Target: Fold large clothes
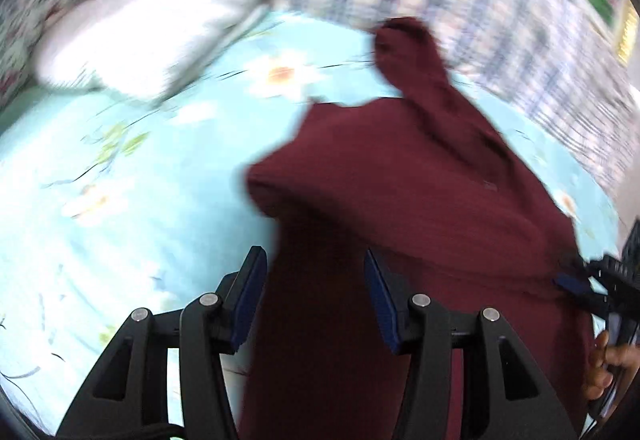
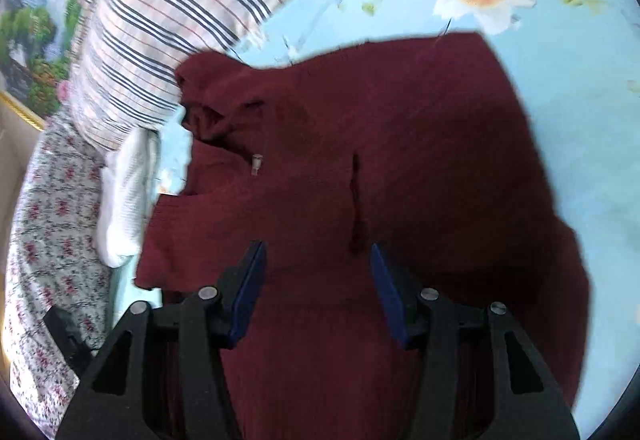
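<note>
Maroon garment (image 2: 400, 128), pale-blue floral bedsheet (image 1: 120, 168), navy-striped plaid pillow (image 2: 168, 24)

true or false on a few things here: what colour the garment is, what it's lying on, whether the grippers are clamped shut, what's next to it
1. The garment is dark red. True.
2. It lies on a bare wooden table. False: it lies on a light blue bedsheet printed with white flowers.
3. The left gripper is clamped shut. False: its jaws stand apart, with red fabric between them and not visibly pinched.
4. A striped plaid pillow sits by the garment's far end. True.
5. The right gripper has its jaws apart above the fabric. True.
6. A folded black towel lies on the sheet. False: the folded cloth there is white.
</note>
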### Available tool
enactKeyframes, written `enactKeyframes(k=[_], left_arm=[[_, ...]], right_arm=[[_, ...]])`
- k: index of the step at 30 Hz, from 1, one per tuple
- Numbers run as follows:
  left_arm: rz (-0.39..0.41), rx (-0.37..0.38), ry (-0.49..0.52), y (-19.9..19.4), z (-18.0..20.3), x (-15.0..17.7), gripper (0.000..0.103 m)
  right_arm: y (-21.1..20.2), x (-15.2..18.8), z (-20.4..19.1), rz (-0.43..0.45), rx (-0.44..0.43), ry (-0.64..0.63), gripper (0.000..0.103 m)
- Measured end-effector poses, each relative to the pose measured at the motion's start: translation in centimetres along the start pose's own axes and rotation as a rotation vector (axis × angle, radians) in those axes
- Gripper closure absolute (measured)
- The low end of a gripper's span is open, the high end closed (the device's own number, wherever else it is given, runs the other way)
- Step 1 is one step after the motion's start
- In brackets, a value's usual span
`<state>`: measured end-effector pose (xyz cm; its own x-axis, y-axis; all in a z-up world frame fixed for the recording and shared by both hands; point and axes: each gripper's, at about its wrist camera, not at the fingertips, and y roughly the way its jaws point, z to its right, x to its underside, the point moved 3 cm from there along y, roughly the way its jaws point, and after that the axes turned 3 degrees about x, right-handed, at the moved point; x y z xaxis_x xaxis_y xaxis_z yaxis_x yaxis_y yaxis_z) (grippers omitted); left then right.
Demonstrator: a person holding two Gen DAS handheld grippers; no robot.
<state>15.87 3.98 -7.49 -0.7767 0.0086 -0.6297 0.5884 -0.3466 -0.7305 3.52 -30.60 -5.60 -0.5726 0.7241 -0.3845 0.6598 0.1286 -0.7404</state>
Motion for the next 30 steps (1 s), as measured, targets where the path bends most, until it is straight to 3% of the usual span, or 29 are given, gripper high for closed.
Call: enactKeyframes(k=[4, 6, 7, 11, 14, 20, 22, 26, 28, 30], left_arm=[[-0.014, -0.025, -0.040, 1.8, -2.2, -0.5, 0.052], [-0.028, -0.017, -0.039, 2.7, -2.2, -0.7, 0.053], [-0.033, -0.018, -0.034, 3.1, -2.2, -0.8, 0.053], [-0.041, -0.035, -0.014, 4.2, -1.4, -0.8, 0.053], [-0.038, -0.044, -0.013, 4.5, -0.9, -1.1, 0.053], [-0.027, -0.084, -0.033, 4.6, -1.0, -1.5, 0.055], [-0.023, -0.073, -0.056, 4.6, -1.5, -1.5, 0.055], [-0.023, -0.060, -0.075, 4.6, -1.8, -1.4, 0.055], [-0.026, -0.056, -0.075, 4.6, -1.8, -1.4, 0.055], [-0.033, -0.057, -0.066, 4.4, -1.7, -1.4, 0.056]], right_arm=[[3.8, -0.5, -0.3, -0.065, 0.041, 0.010, 0.052], [4.2, -0.9, -0.7, -0.063, 0.042, -0.001, 0.085], [4.1, -1.2, -0.9, -0.055, 0.020, 0.004, 0.096], [-1.2, -3.0, -1.5, 0.122, -0.031, -0.007, 0.096], [-5.3, -3.8, 0.3, 0.227, 0.019, 0.006, 0.096], [-2.8, -2.4, 4.6, 0.105, 0.089, 0.050, 0.096], [-2.7, -2.2, 4.9, 0.106, 0.080, 0.059, 0.096], [-4.4, -2.8, 3.5, 0.194, 0.054, 0.003, 0.096], [-4.6, -3.0, 3.2, 0.197, 0.108, -0.006, 0.094], [-2.9, -2.6, 4.4, 0.110, 0.178, 0.010, 0.090]])
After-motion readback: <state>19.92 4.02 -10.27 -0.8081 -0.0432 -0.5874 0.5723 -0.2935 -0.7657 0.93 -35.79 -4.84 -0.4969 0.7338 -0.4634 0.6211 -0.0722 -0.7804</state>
